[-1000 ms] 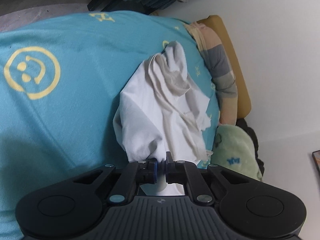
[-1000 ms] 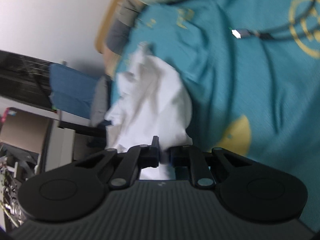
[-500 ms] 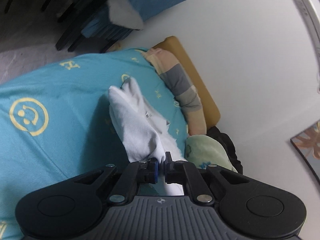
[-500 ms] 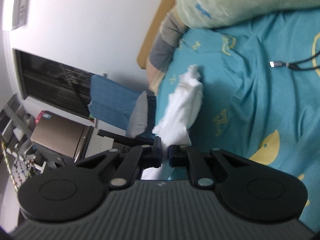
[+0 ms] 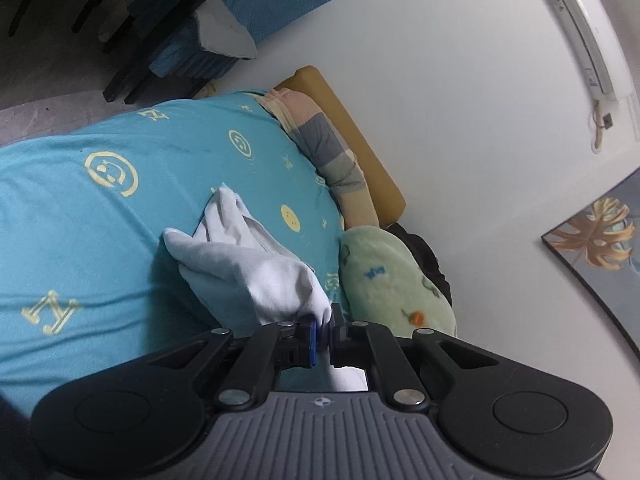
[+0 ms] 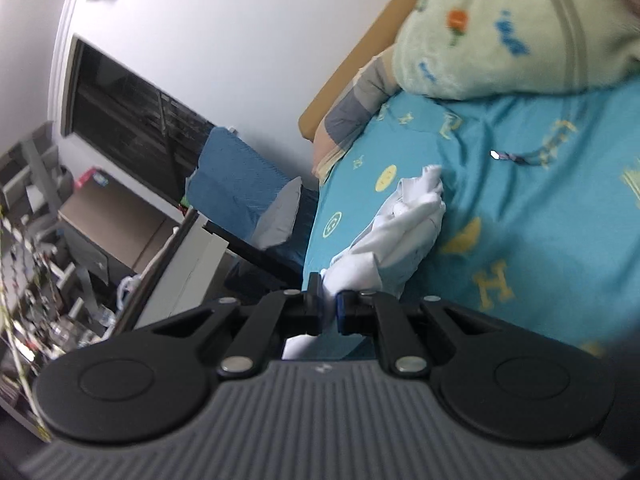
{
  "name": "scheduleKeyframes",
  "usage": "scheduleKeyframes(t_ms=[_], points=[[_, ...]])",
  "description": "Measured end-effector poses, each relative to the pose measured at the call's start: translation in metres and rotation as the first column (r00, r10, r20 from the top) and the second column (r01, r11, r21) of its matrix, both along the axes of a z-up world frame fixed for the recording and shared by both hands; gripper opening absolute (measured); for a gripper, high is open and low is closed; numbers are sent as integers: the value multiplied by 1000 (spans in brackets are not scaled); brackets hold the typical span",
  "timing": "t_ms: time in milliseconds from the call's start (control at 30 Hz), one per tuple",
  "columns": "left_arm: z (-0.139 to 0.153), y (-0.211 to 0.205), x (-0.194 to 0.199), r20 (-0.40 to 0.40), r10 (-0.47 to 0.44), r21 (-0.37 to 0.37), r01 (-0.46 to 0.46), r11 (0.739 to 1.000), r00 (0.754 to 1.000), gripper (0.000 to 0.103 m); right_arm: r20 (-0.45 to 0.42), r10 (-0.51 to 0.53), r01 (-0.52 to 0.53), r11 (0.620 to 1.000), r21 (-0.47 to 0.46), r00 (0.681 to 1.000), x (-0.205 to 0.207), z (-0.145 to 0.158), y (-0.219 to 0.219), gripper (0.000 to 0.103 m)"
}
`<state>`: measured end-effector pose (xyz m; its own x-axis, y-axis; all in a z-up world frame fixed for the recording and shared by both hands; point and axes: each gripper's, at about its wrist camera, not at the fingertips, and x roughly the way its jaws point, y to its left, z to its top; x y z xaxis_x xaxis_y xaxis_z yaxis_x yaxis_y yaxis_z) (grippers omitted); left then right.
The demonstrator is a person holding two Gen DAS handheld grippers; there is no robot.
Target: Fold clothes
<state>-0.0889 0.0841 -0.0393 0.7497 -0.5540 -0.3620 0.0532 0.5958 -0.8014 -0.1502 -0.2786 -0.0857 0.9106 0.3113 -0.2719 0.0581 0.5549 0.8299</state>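
Note:
A white garment hangs stretched over a bed with a teal sheet. My left gripper is shut on one edge of it, the cloth pinched between the blue pads. In the right wrist view the same white garment trails down toward the teal sheet, and my right gripper is shut on another edge. The garment's far end still rests on the sheet; the rest is lifted and bunched into long folds.
A green plush blanket and a striped pillow lie at the head of the bed by a tan headboard. A cable lies on the sheet. A blue chair and cluttered shelves stand beyond the bed's edge.
Both grippers rose and pulled back from the bed, keeping their grip. The garment lifted off the sheet and drew out from a wide crumpled heap into a narrow hanging strip.

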Motion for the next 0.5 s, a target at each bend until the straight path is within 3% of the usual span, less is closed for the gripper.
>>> scheduleKeyframes(t_ms=[100,200,333,500], points=[[8,-5,-8,23,-14,15,14,1000,1000,5,5,-32,32,999,-32,999,-14,6,0,10],[19,-12,11,20,-26,37,25,999,999,5,5,-58,59,997,-59,998,1,17,-6,10],[27,-25,75,-38,-14,45,16,999,999,6,-22,-65,63,994,-95,998,63,38,-15,10],[7,-40,174,-88,11,108,-1,994,996,6,-80,-95,78,978,-194,992,169,34,-18,10]])
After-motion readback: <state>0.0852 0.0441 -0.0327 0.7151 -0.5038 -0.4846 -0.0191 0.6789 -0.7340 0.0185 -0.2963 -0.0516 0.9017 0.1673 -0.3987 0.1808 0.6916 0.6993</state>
